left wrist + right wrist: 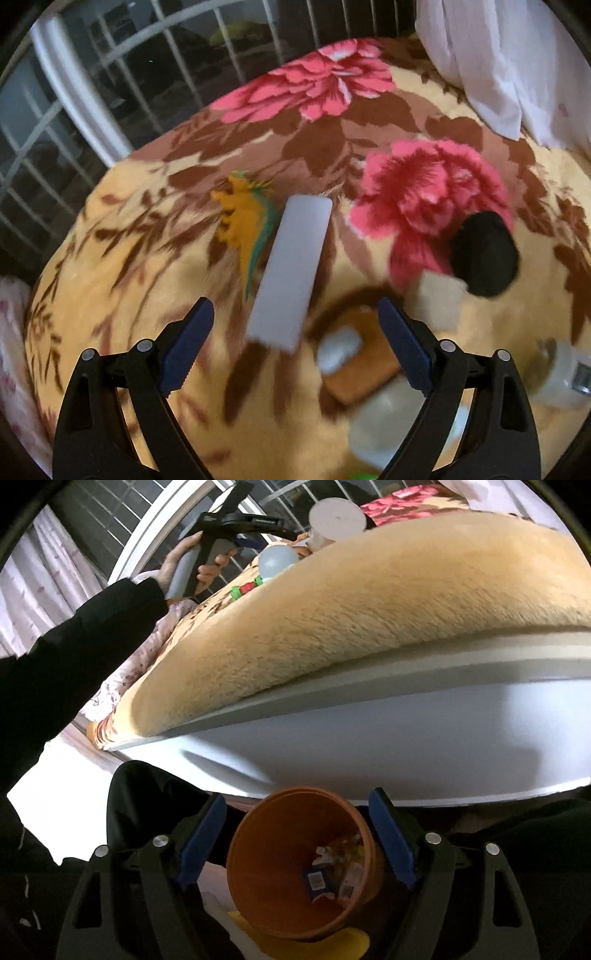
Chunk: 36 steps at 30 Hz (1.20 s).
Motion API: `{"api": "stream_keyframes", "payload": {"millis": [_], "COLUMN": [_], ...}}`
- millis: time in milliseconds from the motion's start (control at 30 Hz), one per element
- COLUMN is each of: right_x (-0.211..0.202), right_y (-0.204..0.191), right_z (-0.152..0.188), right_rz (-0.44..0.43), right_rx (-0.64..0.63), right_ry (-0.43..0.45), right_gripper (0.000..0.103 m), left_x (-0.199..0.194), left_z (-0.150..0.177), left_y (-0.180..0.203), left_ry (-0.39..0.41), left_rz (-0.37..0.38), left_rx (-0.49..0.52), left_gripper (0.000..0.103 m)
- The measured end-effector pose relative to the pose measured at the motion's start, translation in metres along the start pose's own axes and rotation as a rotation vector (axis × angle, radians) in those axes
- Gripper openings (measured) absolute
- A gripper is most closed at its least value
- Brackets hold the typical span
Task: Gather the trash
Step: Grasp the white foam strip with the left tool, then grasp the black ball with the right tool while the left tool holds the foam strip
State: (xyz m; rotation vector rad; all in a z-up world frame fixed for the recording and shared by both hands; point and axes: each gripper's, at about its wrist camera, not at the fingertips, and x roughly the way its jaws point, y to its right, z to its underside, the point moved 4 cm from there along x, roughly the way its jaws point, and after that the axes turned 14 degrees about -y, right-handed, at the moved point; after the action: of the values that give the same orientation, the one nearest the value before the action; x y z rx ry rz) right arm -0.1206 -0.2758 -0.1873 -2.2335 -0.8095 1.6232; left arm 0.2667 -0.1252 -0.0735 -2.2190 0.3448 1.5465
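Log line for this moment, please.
left gripper: open, above white strip on floral blanket | right gripper: open, over orange bin

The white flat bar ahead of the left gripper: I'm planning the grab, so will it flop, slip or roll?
The white flat bar keeps straight edges on the soft blanket, so probably stiff. Its flat faces suggest it won't roll. The surface looks smooth, possibly slippery; the open left gripper should pinch its narrow width.
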Motion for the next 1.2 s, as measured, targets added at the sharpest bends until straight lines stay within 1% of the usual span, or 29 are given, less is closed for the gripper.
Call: {"api": "stream_keyframes", "payload": {"millis": [67,133,200,300,367,400,433,467,500,533,567,600,700,800,833,867,900,933,967,1033,1067,1100,1133,1200], "right_x": [0.0,0.003,0.002,-0.002,-0.002,-0.002,-0.002,-0.002,-0.003,-0.003,-0.003,-0.004,-0.007,-0.019,-0.024,-0.036,-0.045,-0.06,-0.071,-0.096,-0.112,-0.122,-0.129,-0.135], "right_y": [0.0,-0.002,0.001,0.006,0.006,0.006,0.007,0.006,0.007,0.007,0.007,0.006,0.004,0.002,0.001,-0.001,-0.002,-0.003,-0.004,-0.005,-0.004,-0.003,-0.002,0.002], "right_z": [0.0,-0.001,-0.002,-0.004,-0.003,-0.003,-0.004,-0.004,-0.004,-0.004,-0.004,-0.004,-0.005,-0.008,-0.011,-0.018,-0.024,-0.035,-0.045,-0.069,-0.088,-0.105,-0.119,-0.164], "right_rz": [-0.001,0.0,-0.007,-0.007,-0.01,-0.01,-0.011,-0.013,-0.014,-0.014,-0.013,-0.011,0.002,0.009,0.01,0.023,0.027,0.027,0.026,0.02,0.023,0.015,0.011,0.061], "right_rx": [-0.001,-0.002,0.003,0.003,0.002,0.001,0.0,-0.001,-0.001,-0.001,-0.001,0.0,0.002,0.01,0.009,-0.005,-0.015,-0.031,-0.04,-0.06,-0.07,-0.079,-0.088,-0.117], "right_ry": [-0.003,-0.011,-0.015,-0.014,-0.014,-0.015,-0.014,-0.015,-0.015,-0.015,-0.015,-0.012,0.003,0.041,0.051,0.074,0.092,0.125,0.149,0.204,0.237,0.256,0.265,0.284], "right_gripper": [0.078,0.078,0.078,0.078,0.078,0.078,0.078,0.078,0.078,0.078,0.078,0.078,0.077,0.075,0.075,0.074,0.074,0.074,0.074,0.074,0.075,0.078,0.078,0.083], "left_x": [0.011,0.023,0.033,0.048,0.055,0.057,0.061,0.061,0.058,0.055,0.052,0.048,0.039,0.022,0.011,0.004,-0.01,-0.018,-0.029,-0.055,-0.069,-0.08,-0.088,-0.102], "left_z": [-0.012,-0.02,-0.025,-0.029,-0.032,-0.034,-0.034,-0.034,-0.032,-0.031,-0.03,-0.029,-0.026,-0.015,-0.007,-0.003,0.007,0.014,0.022,0.045,0.059,0.073,0.083,0.111], "left_y": [0.0,0.0,0.002,0.001,-0.004,-0.008,-0.012,-0.013,-0.011,-0.009,-0.008,-0.008,-0.014,-0.02,-0.022,-0.022,-0.024,-0.024,-0.025,-0.023,-0.021,-0.017,-0.016,-0.01], "left_ry": [-0.007,-0.029,-0.044,-0.072,-0.07,-0.071,-0.078,-0.072,-0.057,-0.051,-0.046,-0.045,-0.042,-0.02,0.001,0.012,0.031,0.044,0.062,0.115,0.141,0.162,0.177,0.199], "left_rz": [-0.007,0.018,0.026,0.017,0.06,0.08,0.128,0.142,0.155,0.17,0.183,0.199,0.233,0.245,0.245,0.246,0.279,0.29,0.292,0.304,0.284,0.281,0.283,0.296], "left_rx": [0.015,0.027,0.038,0.04,0.002,-0.025,-0.064,-0.077,-0.073,-0.067,-0.07,-0.086,-0.14,-0.188,-0.203,-0.211,-0.224,-0.236,-0.247,-0.253,-0.247,-0.24,-0.241,-0.247], "left_gripper": [0.088,0.088,0.088,0.088,0.088,0.085,0.082,0.076,0.064,0.056,0.045,0.038,0.031,0.029,0.028,0.023,0.022,0.022,0.02,0.02,0.02,0.02,0.02,0.02]}}
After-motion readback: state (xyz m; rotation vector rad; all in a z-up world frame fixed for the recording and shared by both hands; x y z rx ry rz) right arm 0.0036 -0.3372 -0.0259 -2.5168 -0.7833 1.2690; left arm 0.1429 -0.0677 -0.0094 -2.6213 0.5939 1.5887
